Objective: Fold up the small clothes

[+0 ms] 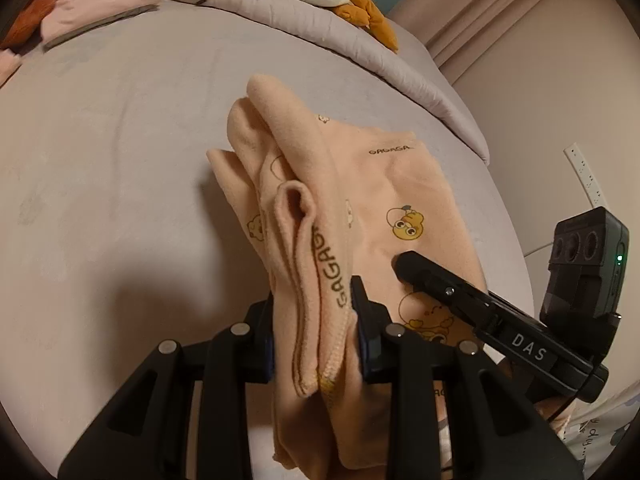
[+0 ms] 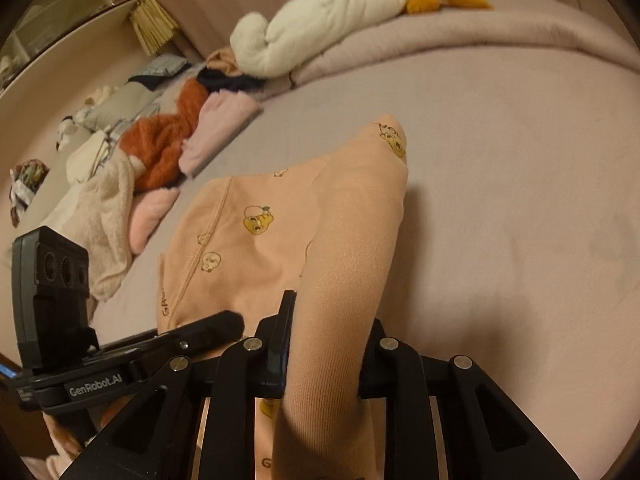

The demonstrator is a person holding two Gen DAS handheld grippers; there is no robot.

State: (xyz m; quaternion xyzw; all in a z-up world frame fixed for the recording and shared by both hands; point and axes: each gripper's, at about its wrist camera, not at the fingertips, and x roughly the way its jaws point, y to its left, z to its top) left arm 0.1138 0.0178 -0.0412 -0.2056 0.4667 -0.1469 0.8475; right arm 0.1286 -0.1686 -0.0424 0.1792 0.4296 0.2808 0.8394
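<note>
A small peach garment [image 1: 384, 200] printed with yellow ducks and "GAGAGA" lies partly folded on the pale pink bed [image 1: 120, 140]. My left gripper [image 1: 316, 320] is shut on a bunched edge of it, and the cloth rises between the jaws. My right gripper [image 2: 332, 344] is shut on another fold of the same garment [image 2: 248, 240], which drapes up over the jaws. The right gripper also shows in the left wrist view [image 1: 440, 284], resting over the garment's right part. The left gripper shows in the right wrist view [image 2: 192, 336].
A pile of other clothes, orange, pink and cream [image 2: 160, 148], lies at the bed's far left. A white plush with orange feet [image 2: 328, 24] rests on a rolled quilt [image 2: 480, 40] at the back. A wall and a power strip [image 1: 584, 172] stand to the right.
</note>
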